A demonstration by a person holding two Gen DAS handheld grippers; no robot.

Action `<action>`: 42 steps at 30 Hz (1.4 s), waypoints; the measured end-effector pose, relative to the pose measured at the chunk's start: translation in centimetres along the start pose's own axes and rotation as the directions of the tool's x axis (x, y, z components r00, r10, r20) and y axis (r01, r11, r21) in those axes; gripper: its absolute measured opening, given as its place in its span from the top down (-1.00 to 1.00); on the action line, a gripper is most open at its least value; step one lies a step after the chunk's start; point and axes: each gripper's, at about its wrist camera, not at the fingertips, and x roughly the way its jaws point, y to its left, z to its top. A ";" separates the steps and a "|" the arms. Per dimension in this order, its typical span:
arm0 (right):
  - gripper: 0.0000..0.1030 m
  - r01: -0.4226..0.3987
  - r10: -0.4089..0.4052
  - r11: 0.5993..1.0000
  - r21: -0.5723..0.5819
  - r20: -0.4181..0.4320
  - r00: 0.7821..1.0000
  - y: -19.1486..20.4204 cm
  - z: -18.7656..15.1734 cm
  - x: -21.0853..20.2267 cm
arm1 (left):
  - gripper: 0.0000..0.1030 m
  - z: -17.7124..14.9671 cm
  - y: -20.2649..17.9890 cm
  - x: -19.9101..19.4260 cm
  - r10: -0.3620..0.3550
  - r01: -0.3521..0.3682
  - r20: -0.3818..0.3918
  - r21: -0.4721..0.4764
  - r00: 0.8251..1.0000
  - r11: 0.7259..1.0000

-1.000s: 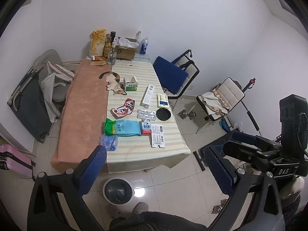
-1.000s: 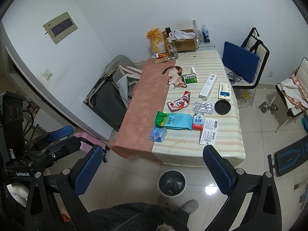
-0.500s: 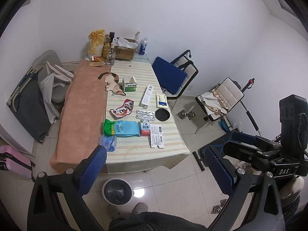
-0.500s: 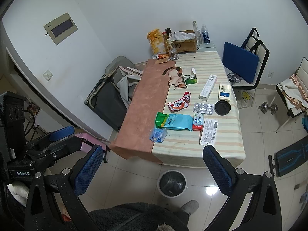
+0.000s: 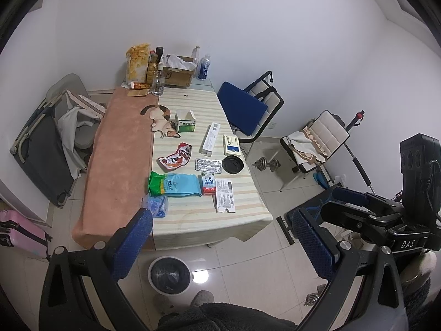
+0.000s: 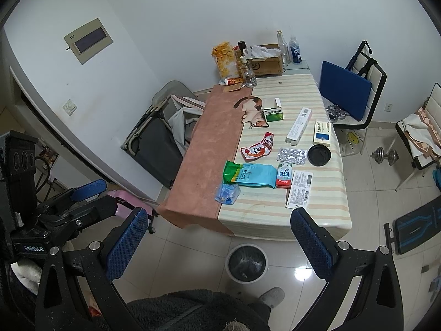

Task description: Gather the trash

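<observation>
Litter lies on the striped table (image 5: 193,220) (image 6: 325,209): a blue-green bag (image 5: 176,184) (image 6: 249,176), a red wrapper (image 5: 176,160) (image 6: 257,149), a blister pack (image 5: 208,164) (image 6: 292,155), a crumpled blue plastic bag (image 5: 155,205) (image 6: 227,193), a paper slip (image 5: 225,198) (image 6: 299,189), a black lid (image 5: 233,164) (image 6: 319,155) and small boxes. A white bin (image 5: 169,274) (image 6: 246,262) with a black liner stands on the floor before the table. My left gripper (image 5: 220,237) and right gripper (image 6: 217,234) are both open, empty and held high, well short of the table.
At the table's far end stand bottles, a snack bag and a cardboard box (image 5: 177,74). A blue-cushioned chair (image 5: 242,113) and a second chair (image 5: 317,143) sit right of the table, a dumbbell (image 5: 266,164) on the floor. A folded cot (image 5: 41,149) and pink suitcase (image 5: 19,234) lie left.
Both views have shifted very slightly; the table sits a touch further left and higher in the left wrist view. Nothing on the table has moved and both grippers stay open.
</observation>
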 end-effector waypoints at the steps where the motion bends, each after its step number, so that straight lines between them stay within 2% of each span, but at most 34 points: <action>1: -1.00 0.001 -0.001 1.000 0.000 0.000 1.000 0.0 0.0 0.0 | -1.00 0.0 0.0 0.0 0.000 0.000 0.000 0.000 1.000 1.000; 21: -1.00 0.001 -0.001 1.000 0.007 -0.001 1.000 -0.1 0.0 0.0 | -1.00 0.7 0.5 0.0 -0.018 0.018 -0.006 0.021 1.000 1.000; 23: -1.00 0.012 -0.012 1.000 0.023 0.003 1.000 -0.1 0.1 0.0 | -1.00 0.7 0.9 0.3 0.013 -0.013 -0.003 0.031 1.000 0.999; 24: -1.00 0.022 -0.022 0.999 0.035 0.005 1.000 -0.1 0.2 0.0 | -1.00 0.9 1.1 0.6 0.059 -0.060 0.006 0.041 0.998 0.997; 26: -1.00 0.054 -0.055 0.996 0.068 0.012 0.998 -0.3 0.3 0.5 | -1.00 1.2 1.7 1.7 0.166 -0.167 0.027 0.065 0.986 0.984; 28: -1.00 0.097 -0.099 0.990 0.107 0.018 0.995 -0.6 0.5 1.2 | -1.00 1.6 2.8 3.2 0.260 -0.262 0.032 0.080 0.965 0.962; 32: -1.00 0.182 -0.187 0.961 0.206 0.006 0.982 -2.1 0.8 4.0 | -1.00 2.2 5.9 7.0 0.364 -0.365 0.027 0.101 0.931 0.926; 34: -1.00 0.216 -0.220 0.943 0.254 -0.014 0.976 -3.3 0.9 5.9 | -1.00 2.3 7.7 9.8 0.415 -0.411 -0.007 0.124 0.910 0.903; 36: -1.00 0.235 -0.235 0.930 0.283 -0.033 0.971 -4.7 1.1 7.9 | -1.00 2.3 9.3 12.2 0.421 -0.412 -0.058 0.123 0.905 0.903; 37: -1.00 0.253 -0.249 0.920 0.298 -0.054 0.967 -5.5 1.2 9.1 | -1.00 2.2 10.6 14.2 0.429 -0.418 -0.110 0.111 0.897 0.902; 39: -1.00 0.279 -0.258 0.903 0.327 -0.107 0.960 -7.8 1.6 12.1 | -1.00 1.8 11.9 16.8 0.417 -0.408 -0.179 0.086 0.891 0.909; 42: -1.00 0.330 -0.283 0.877 0.350 -0.179 0.942 -11.6 2.5 16.6 | -1.00 1.0 14.0 21.2 0.428 -0.432 -0.284 0.052 0.858 0.900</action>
